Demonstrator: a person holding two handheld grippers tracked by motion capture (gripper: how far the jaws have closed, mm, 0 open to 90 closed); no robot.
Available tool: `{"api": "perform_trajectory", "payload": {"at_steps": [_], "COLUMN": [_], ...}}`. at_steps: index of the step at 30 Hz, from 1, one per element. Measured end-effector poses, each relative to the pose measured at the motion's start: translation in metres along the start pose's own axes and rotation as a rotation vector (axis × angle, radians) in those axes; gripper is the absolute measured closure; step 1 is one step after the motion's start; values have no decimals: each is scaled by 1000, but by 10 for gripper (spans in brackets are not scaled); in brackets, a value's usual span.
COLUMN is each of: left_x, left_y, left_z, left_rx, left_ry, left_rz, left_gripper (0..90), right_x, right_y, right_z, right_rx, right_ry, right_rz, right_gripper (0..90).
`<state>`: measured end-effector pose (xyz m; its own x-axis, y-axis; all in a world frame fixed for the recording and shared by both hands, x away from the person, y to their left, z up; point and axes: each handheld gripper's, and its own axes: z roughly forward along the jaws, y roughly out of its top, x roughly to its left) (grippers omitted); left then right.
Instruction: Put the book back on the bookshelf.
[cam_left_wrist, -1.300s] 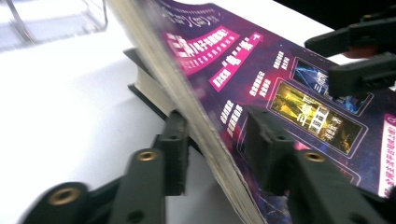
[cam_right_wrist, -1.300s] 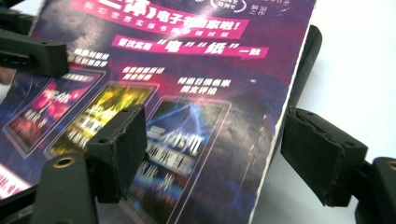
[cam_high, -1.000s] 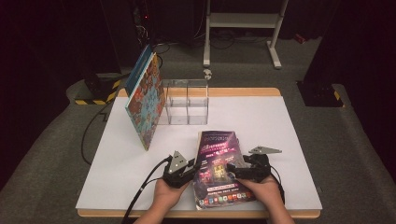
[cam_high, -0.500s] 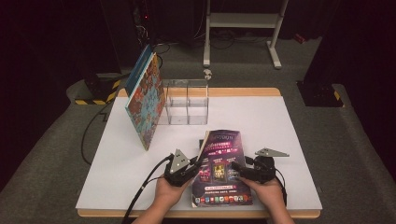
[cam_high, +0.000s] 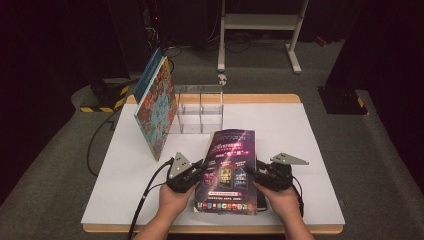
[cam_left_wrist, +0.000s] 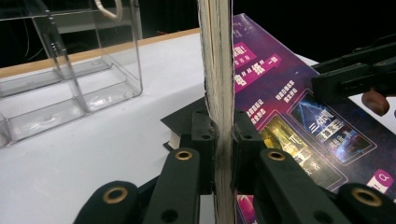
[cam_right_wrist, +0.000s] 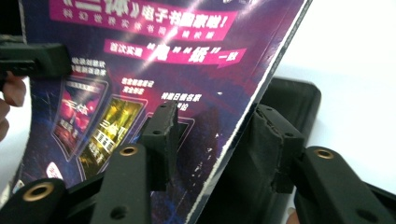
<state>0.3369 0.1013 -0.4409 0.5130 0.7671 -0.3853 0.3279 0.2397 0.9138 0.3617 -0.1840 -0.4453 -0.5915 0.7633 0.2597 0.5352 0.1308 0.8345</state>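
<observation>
A purple book (cam_high: 227, 170) with a glossy printed cover is tilted up off the white table, near end low. My left gripper (cam_high: 200, 167) is shut on its left edge; in the left gripper view the pads (cam_left_wrist: 203, 140) press both sides of the page block (cam_left_wrist: 219, 70). My right gripper (cam_high: 250, 172) straddles the right edge, and its jaws have just been closing. In the right gripper view (cam_right_wrist: 217, 135) the book (cam_right_wrist: 140, 70) lies between the pads with a gap left on the outer side. A black flat object (cam_right_wrist: 294, 98) lies under the book.
A colourful large book (cam_high: 155, 110) leans against a clear acrylic organiser (cam_high: 200, 107) at the back left of the white table (cam_high: 300, 130). The left gripper's cable (cam_high: 145, 200) trails off the front edge. A white metal stand (cam_high: 260, 30) is on the floor behind.
The purple book's far end has lifted off the table and now tilts up. Both hands have risen a little. The right jaws have narrowed around the book's right edge.
</observation>
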Motion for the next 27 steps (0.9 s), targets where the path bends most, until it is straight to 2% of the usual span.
{"api": "perform_trajectory", "payload": {"at_steps": [12,20,27], "left_x": [22,41,51], "left_y": [12,19,26], "left_z": [-19,-37,-49], "left_rx": [-52,-95,-126], "left_ry": [41,81,96], "left_rz": [-31,-44,-43], "left_gripper": [830,833,835], "right_x": [32,57,68], "right_y": [19,29,36], "right_z": [21,41,53], "right_rx": [-36,-64,-74], "right_ry": [-6,27,54], "right_rz": [-72,-106,-107], "right_gripper": [617,694,730]}}
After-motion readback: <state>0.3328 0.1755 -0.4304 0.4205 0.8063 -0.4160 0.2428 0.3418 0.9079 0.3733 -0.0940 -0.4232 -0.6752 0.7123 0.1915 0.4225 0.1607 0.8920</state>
